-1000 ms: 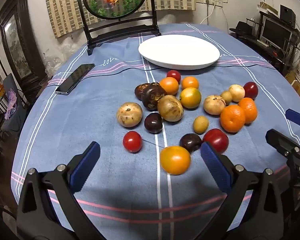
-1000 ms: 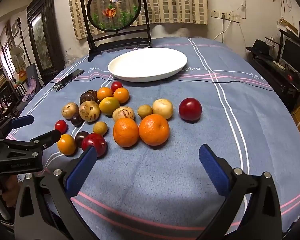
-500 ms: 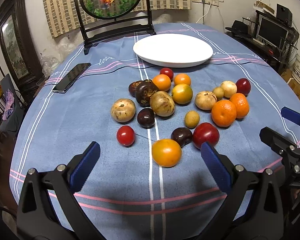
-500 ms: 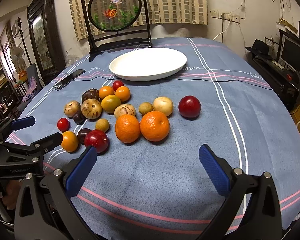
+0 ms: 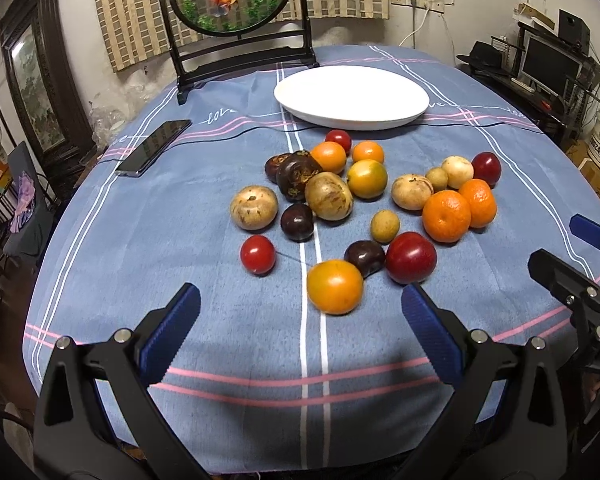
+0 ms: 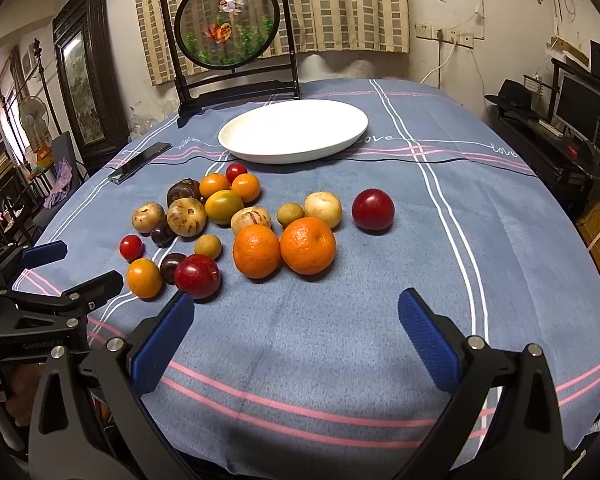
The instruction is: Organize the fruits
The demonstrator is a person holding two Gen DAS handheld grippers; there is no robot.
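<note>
Several fruits lie loose on the blue cloth: an orange tomato (image 5: 335, 287), a red plum (image 5: 411, 257), a small red tomato (image 5: 257, 254), two oranges (image 6: 307, 245), brown and dark purple fruits (image 5: 328, 196). Behind them rests an empty white plate (image 5: 352, 96). My left gripper (image 5: 300, 332) is open near the table's front edge, just short of the orange tomato, holding nothing. My right gripper (image 6: 296, 336) is open too, in front of the oranges, with nothing between its fingers. Each gripper shows at the edge of the other's view.
A black phone (image 5: 154, 147) lies on the cloth at the left. A round framed goldfish screen (image 5: 236, 12) stands at the table's far edge. A lone red plum (image 6: 373, 209) sits right of the pile. Chairs and shelves surround the table (image 6: 480, 240).
Both grippers have drawn back a little toward the table's front edge, so the fruits look farther away. Nothing was grasped or moved on the cloth.
</note>
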